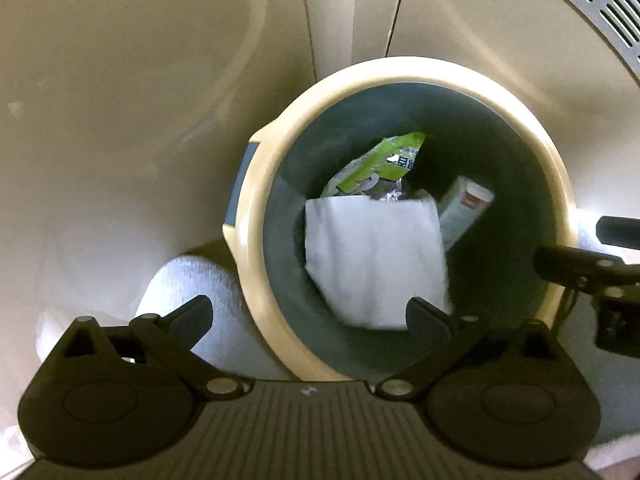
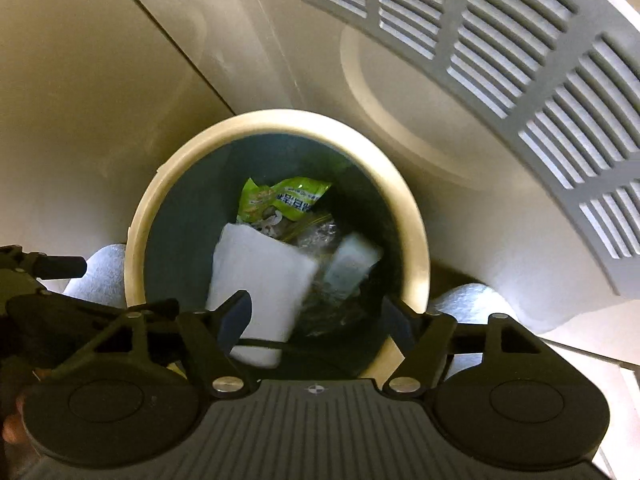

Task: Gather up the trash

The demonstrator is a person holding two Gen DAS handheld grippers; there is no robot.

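Both grippers over the bin (image 1: 256,208). Left gripper (image 1: 316,312) spread wide, nothing pinched. Right gripper (image 2: 316,312) spread too, empty. White tissue (image 1: 372,260) inside bin against near wall, green wrapper (image 1: 380,160) and small carton (image 1: 464,208) behind it.

A round bin (image 1: 256,248) stands on the floor against a cabinet front (image 1: 120,100), with a slatted vent panel (image 2: 500,60) up to its right. Inside the bin, a sheet of tissue (image 1: 372,256) lies on top toward the near wall; a snack wrapper (image 1: 380,160) sits behind it and a small carton (image 1: 464,208) leans to its right. Both hand-held grippers hang above the bin's near rim, the left hand-held gripper (image 1: 308,312) left of the right hand-held gripper (image 2: 316,316).
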